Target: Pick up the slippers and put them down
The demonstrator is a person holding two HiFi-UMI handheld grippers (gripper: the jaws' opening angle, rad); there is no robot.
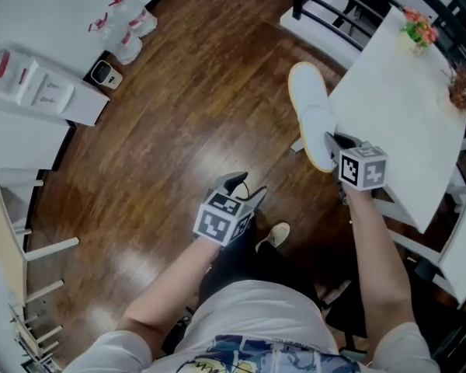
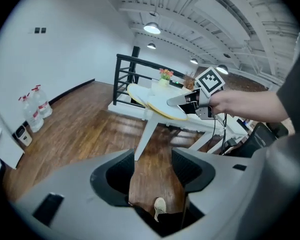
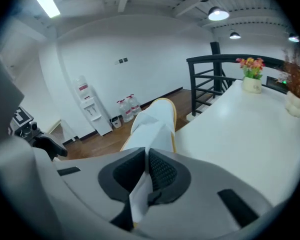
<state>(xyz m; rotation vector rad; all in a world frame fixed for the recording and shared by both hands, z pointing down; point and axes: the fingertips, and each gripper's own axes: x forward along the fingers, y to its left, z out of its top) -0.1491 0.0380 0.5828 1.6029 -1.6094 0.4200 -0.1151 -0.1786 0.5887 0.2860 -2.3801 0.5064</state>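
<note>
- The wood floor [image 1: 163, 154] spreads out beside and below the white table [image 1: 404, 107]. It is bare on the side away from the table's legs, so that looks like the best stretch to set things down on.
- The table's near corner sits just beside the carried load. I would swing wide of that edge so the sole does not catch on it.
- The slipper [image 1: 311, 111], white with a yellow rim, hangs in the air off the table's floor-side edge, with its toe pointing away from the person. I see only one slipper clearly and cannot tell if a second lies against it.
- The right gripper [image 3: 146, 171] is next to the table's corner. Its jaws are pinched tight on a thin fold of the slipper's white fabric at the heel end. That hold is slight and the long body hangs free, so a slow, level carry suits it. Lower the sole flat to the floor before letting go, rather than dropping it.
- The left gripper [image 2: 152, 171] is farther from the table, over the floor. Its jaws stand wide apart with nothing in them, so it is free to steady the toe if the slipper swings.
- The person's shoe [image 1: 273, 237] rests on the floor on the near side of the table. Place the slipper clear of it.
</note>
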